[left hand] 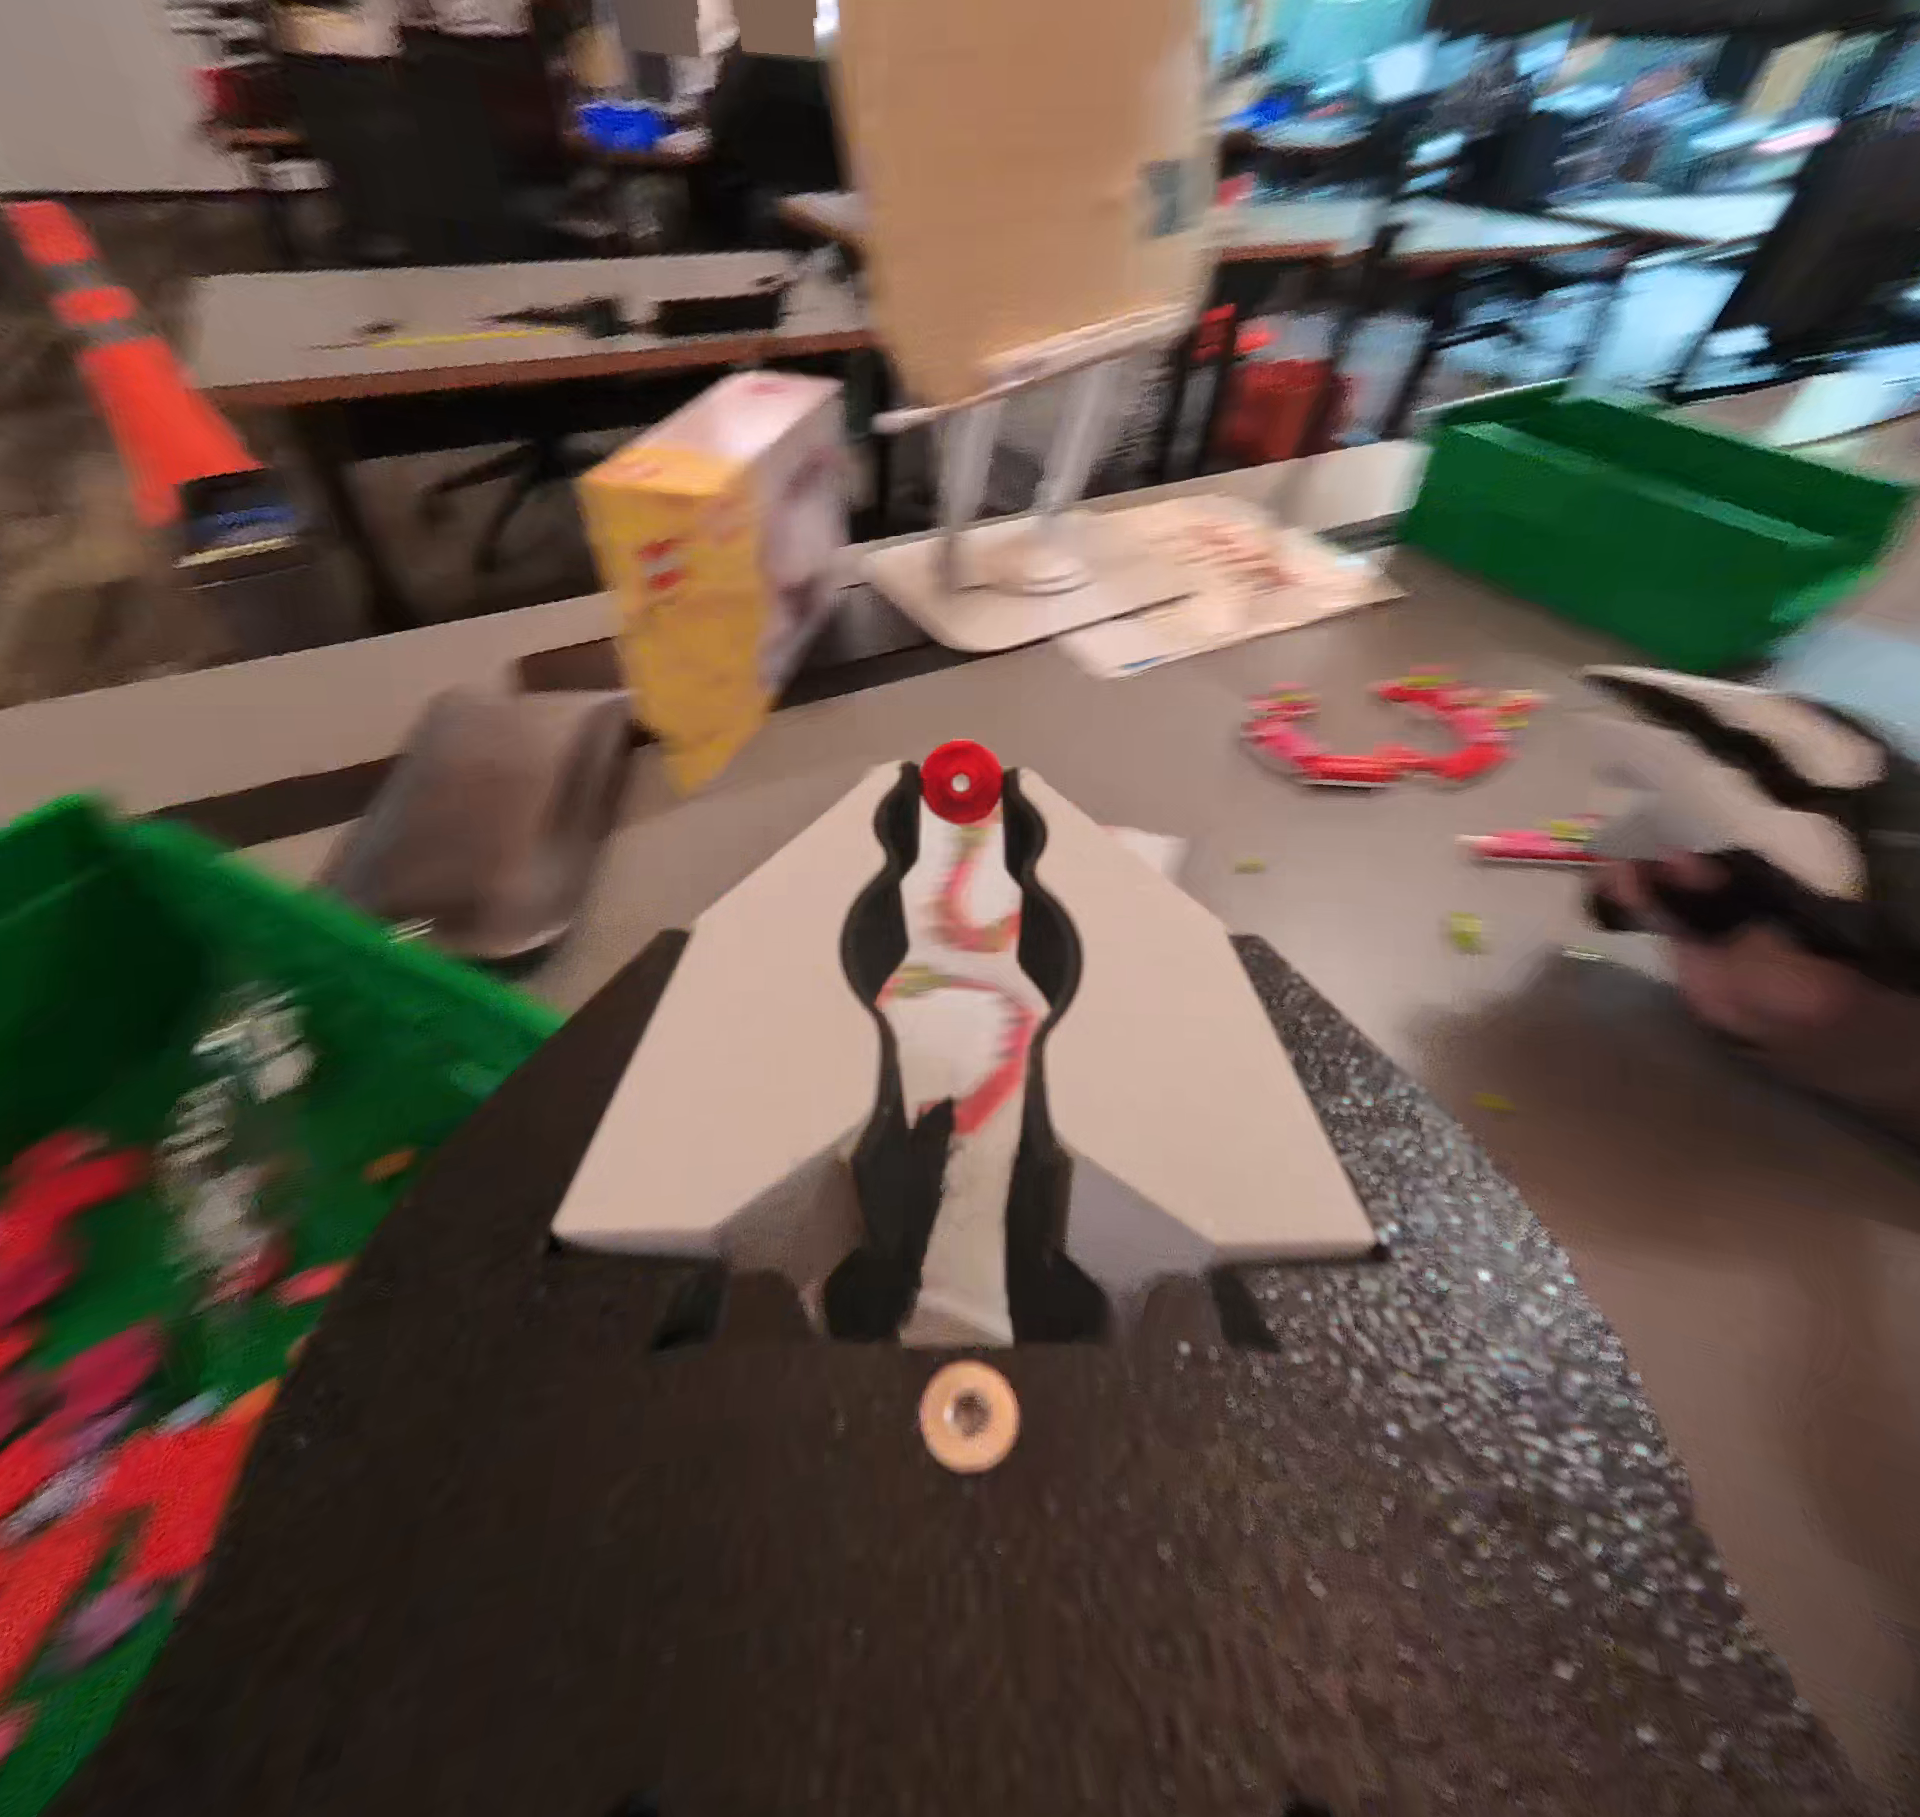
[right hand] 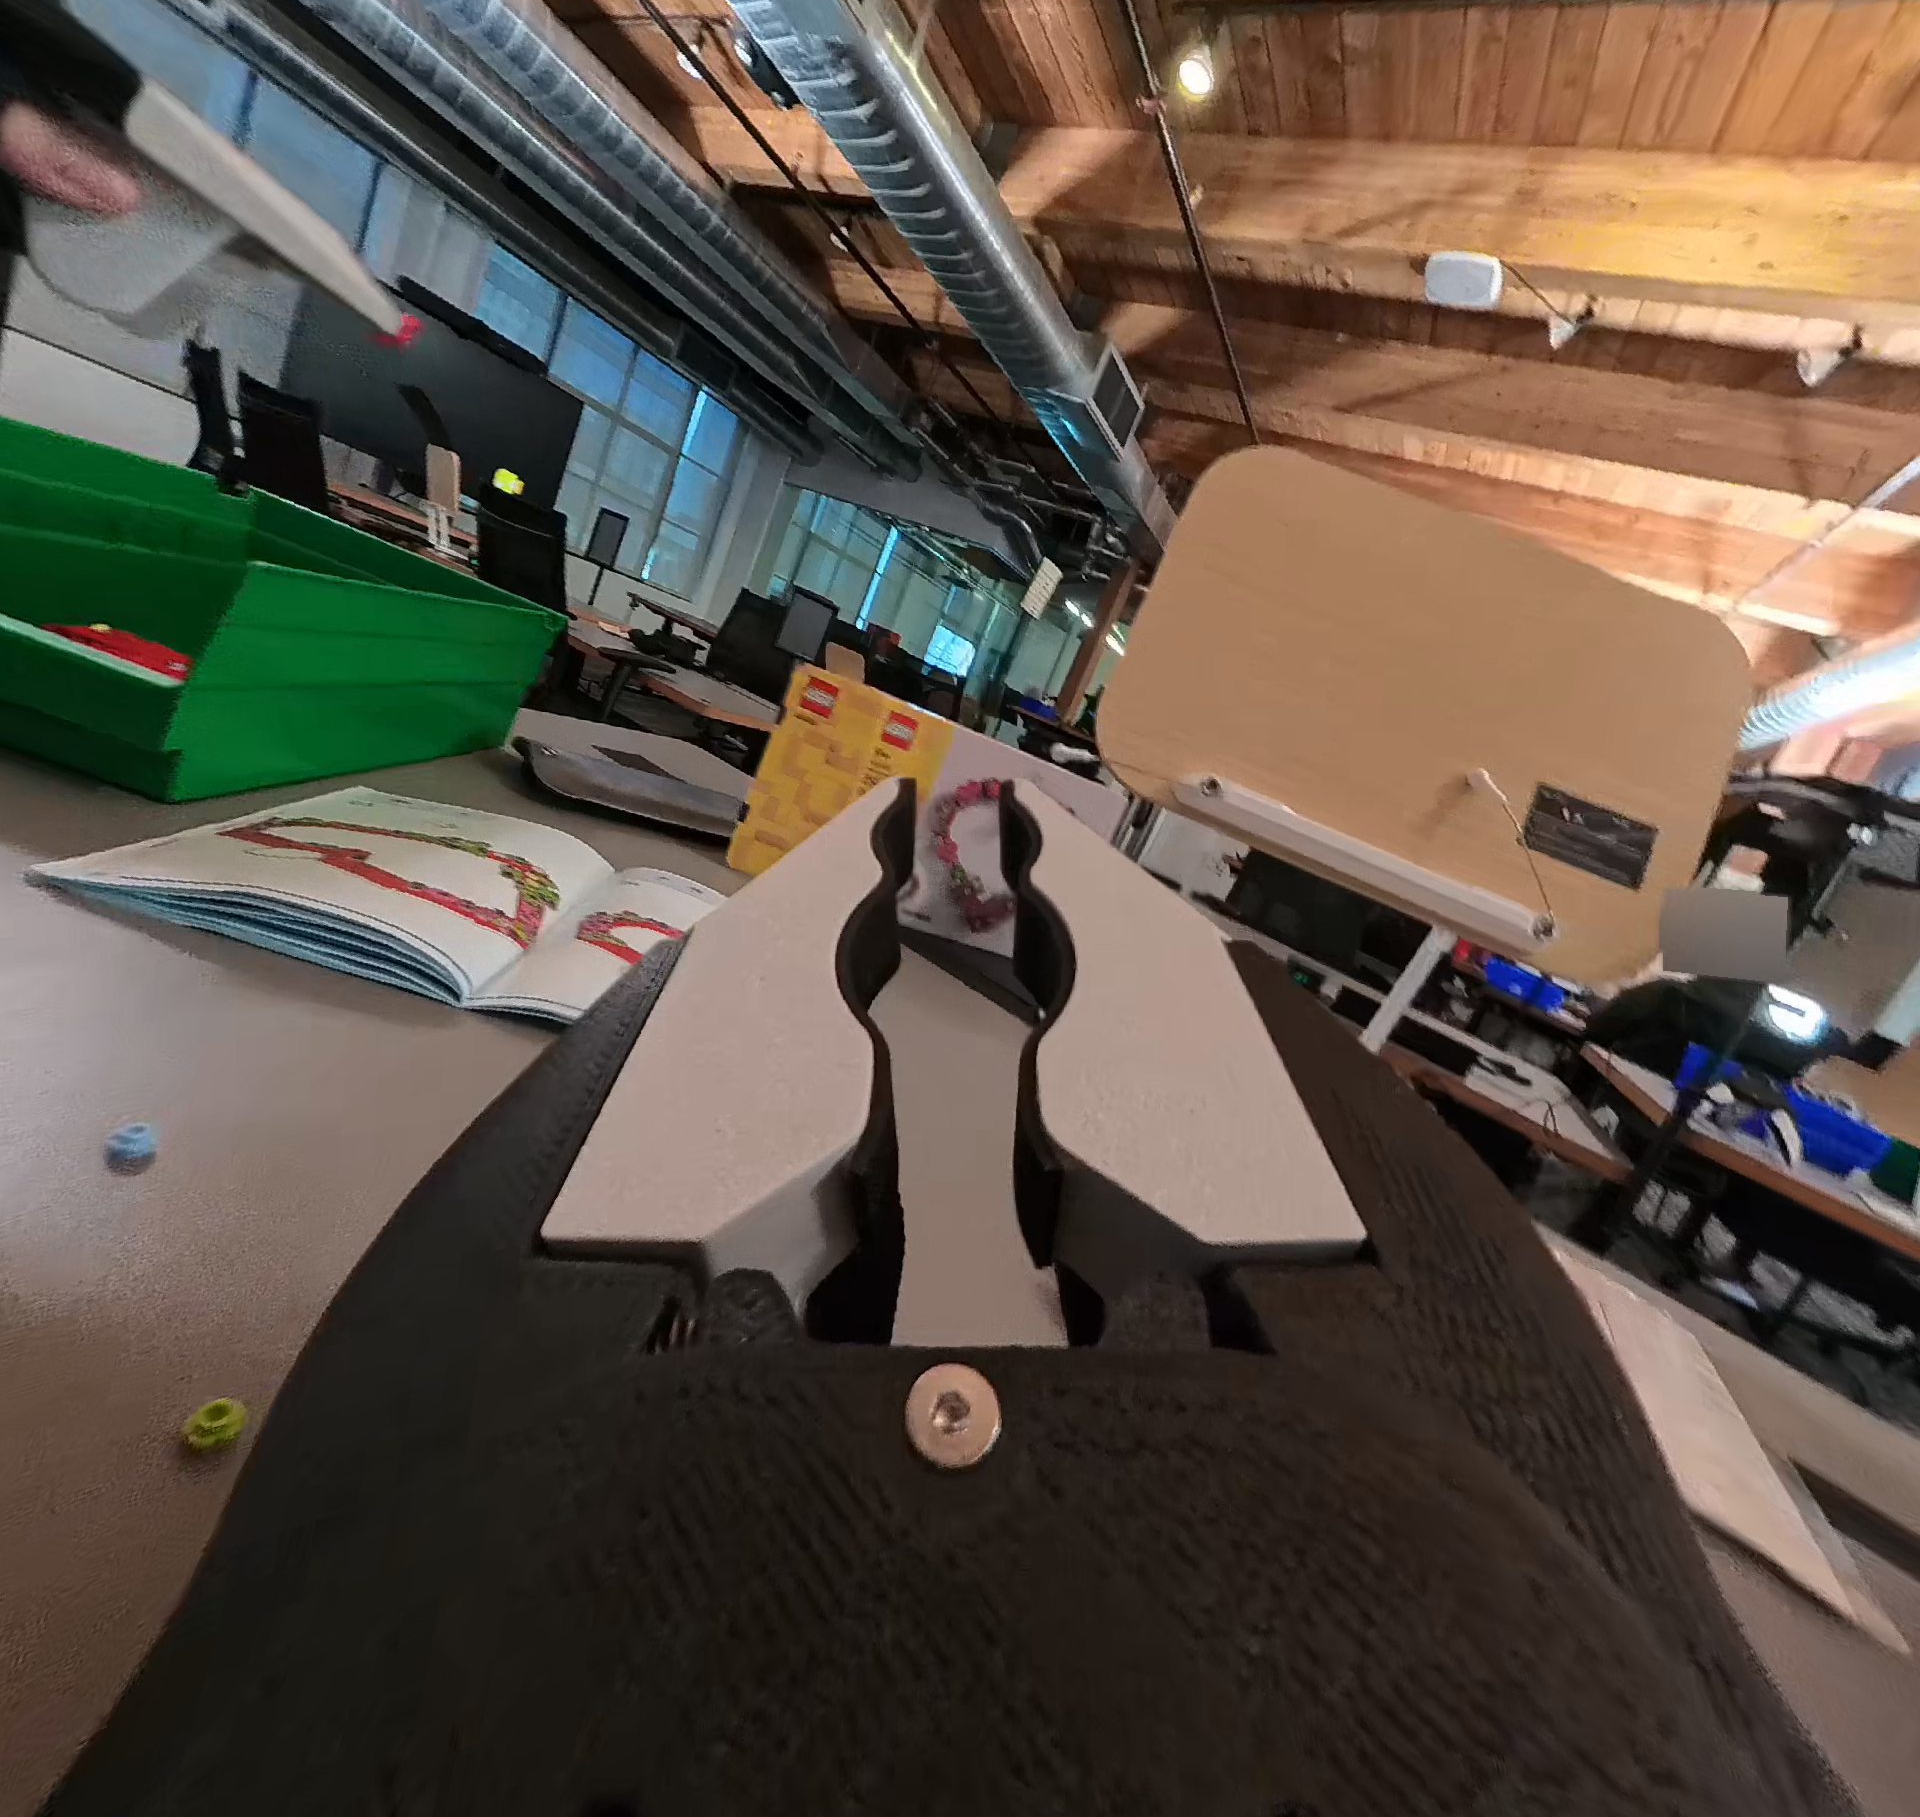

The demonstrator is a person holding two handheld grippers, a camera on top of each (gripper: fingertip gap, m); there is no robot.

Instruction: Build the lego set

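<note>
My left gripper [left hand: 961, 782] is shut on a small red round lego piece [left hand: 961, 778], pinched at the fingertips above the table. An open instruction booklet [left hand: 961, 1019] shows below, between the fingers. A red and lime partial build [left hand: 1382, 739] lies on the table to the right, with a smaller red strip [left hand: 1527, 845] near it. My right gripper [right hand: 958, 801] is open and empty, low over the table, tilted upward. It also shows at the right of the left wrist view [left hand: 1745, 791], held by a hand. The left gripper with the red piece [right hand: 400, 331] shows at the right wrist view's top left.
A green bin [left hand: 156, 1092] with red parts is at the left, another green bin [left hand: 1631, 520] at the back right. A yellow lego box [left hand: 717, 572] and a wooden board on a stand [right hand: 1403, 707] are behind. The booklet [right hand: 395, 884], a blue stud [right hand: 132, 1144] and a lime stud [right hand: 213, 1422] lie on the table. One gripper's finger ends stand about 25 cm off the other's. From my right tips it is roughly 15 cm to the lime stud [right hand: 213, 1422]; from my left, 30 cm.
</note>
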